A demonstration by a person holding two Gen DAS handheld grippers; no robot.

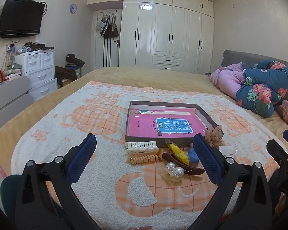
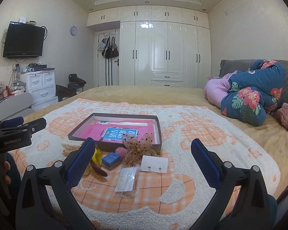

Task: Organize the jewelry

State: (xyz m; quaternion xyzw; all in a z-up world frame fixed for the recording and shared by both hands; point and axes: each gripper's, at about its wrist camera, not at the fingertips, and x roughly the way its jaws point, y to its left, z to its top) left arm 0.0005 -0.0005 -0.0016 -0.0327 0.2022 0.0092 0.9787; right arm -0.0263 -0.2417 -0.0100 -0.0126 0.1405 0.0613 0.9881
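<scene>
Both hand-held grippers spread wide and empty

The left hand-held gripper (image 1: 145, 143) holds its blue-padded fingers (image 1: 82, 158) far apart with nothing between them, pointing forward and level. The right hand-held gripper (image 2: 143, 147) stands just to its right, its fingers (image 2: 205, 163) equally parted and bare. Fingertips of the person's left hand (image 2: 6, 171) show wrapped around the left tool's handle.

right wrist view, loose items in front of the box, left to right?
Cream claw clip → yellow clip → blue box → sheer dotted bow → white earring card. The clear packet lies nearer, below the bow, so I left it out of the order.
</scene>
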